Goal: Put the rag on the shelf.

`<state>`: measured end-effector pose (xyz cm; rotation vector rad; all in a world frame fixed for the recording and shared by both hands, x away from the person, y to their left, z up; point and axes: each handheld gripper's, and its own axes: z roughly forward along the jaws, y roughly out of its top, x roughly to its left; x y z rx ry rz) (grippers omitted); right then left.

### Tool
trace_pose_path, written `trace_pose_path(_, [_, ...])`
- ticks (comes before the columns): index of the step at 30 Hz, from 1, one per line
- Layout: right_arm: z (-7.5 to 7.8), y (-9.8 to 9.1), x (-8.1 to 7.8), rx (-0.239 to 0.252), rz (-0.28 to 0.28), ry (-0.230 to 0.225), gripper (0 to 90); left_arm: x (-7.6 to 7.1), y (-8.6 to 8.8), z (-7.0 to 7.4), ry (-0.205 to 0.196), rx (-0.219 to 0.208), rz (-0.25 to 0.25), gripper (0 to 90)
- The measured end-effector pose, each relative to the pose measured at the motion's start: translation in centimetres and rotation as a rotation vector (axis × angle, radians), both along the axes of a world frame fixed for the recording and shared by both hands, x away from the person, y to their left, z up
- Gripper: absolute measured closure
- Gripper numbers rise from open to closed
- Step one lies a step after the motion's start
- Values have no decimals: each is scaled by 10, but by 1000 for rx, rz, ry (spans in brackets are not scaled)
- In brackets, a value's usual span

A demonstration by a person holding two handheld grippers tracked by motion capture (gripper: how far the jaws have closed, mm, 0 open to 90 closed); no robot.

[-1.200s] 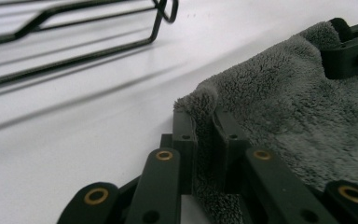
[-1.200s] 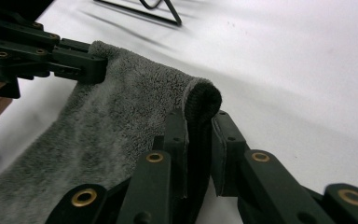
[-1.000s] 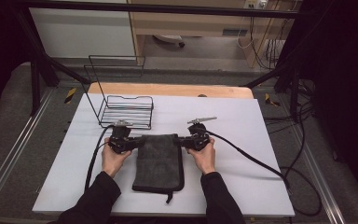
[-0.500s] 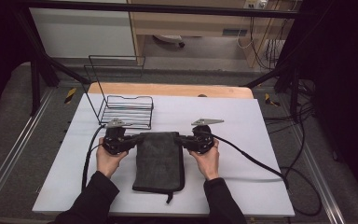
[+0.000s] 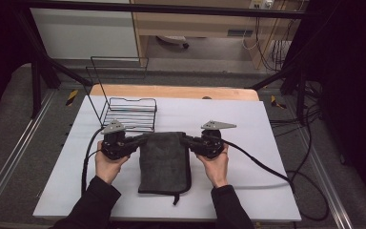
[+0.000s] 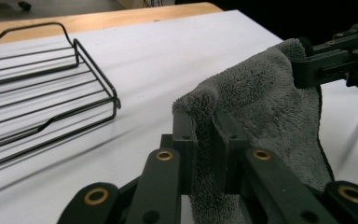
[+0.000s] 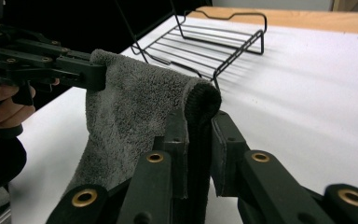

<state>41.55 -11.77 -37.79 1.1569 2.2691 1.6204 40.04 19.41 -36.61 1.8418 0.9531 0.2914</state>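
Both my grippers have lifted the grey towel (image 5: pixel 164 157) off the table (image 5: pixel 267 143) since a second ago; left gripper (image 5: pixel 140 141) and right gripper (image 5: pixel 187 141) each pinch a top corner. I'd keep them level, raising evenly toward the wire rack (image 5: pixel 128 112).

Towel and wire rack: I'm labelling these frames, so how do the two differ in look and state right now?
The grey towel is soft, fuzzy cloth; the black wire rack is stiff, open metal bars. The towel is pinched at its two far corners by the left gripper and right gripper; the rack is untouched. The towel hangs folded with its near end on the table; the rack stands behind it. Both are on the white table.
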Motion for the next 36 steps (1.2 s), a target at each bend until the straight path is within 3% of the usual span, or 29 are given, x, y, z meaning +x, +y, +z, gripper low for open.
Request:
trace_pose_path(8, [12, -6, -7, 36, -9, -58, 792, -9, -1, 12, -51, -37, -5, 807])
trace_pose_path(14, [24, -6, -14, 25, -9, -113, 793, -15, 0, 21, -85, -55, 1, 808])
trace_pose_path(26, [49, -4, -25, 47, -12, -199, 793, -31, 4, 45, -165, -110, 0, 808])
trace_pose_path(36, [66, 3, -32, 65, -8, -264, 793, -39, 12, 56, -222, -143, 26, 808])
